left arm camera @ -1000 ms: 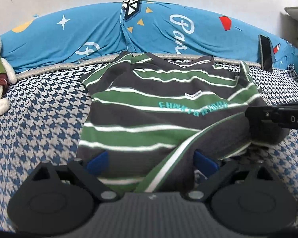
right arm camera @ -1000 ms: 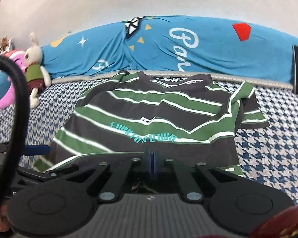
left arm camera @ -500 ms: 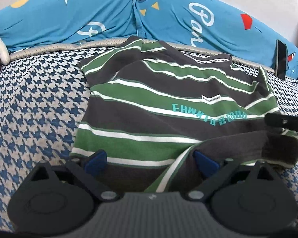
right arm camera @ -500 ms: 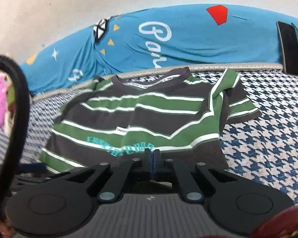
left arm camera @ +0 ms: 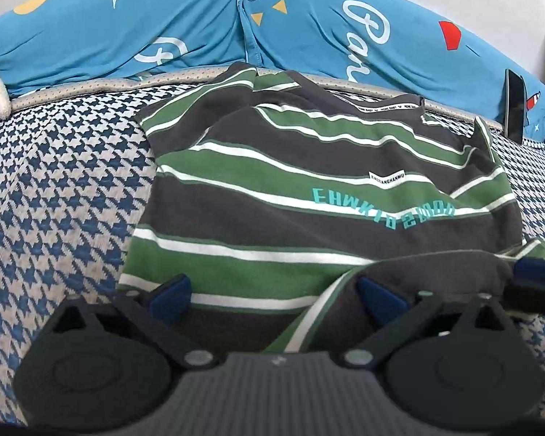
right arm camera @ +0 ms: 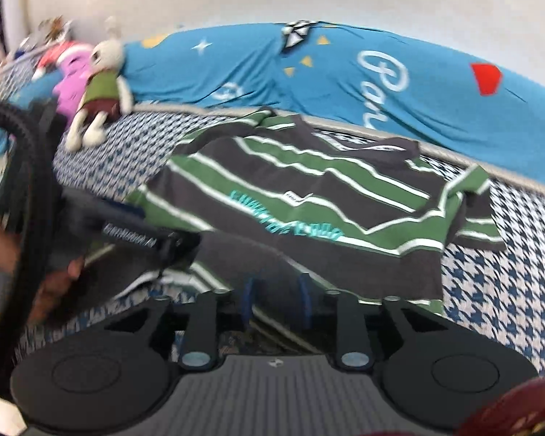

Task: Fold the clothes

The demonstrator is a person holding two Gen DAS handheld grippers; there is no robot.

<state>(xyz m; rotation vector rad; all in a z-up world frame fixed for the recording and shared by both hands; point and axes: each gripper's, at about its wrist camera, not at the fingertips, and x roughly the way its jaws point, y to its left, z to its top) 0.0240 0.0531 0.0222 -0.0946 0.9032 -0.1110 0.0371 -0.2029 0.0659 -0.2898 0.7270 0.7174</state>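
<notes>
Since 1 s ago the right gripper (right arm camera: 276, 299) is opening its jaws a bit & letting go of the striped shirt (left arm camera: 309, 196) lying on the bed (left arm camera: 54, 181), w/ the left gripper (left arm camera: 272, 292) sitting wide open over the hem, prob. to press the fold flat.

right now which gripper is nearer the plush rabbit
Left. The left gripper sits at the shirt's hem corner on the plush rabbit's side; the right gripper is at mid-hem, farther away.
</notes>
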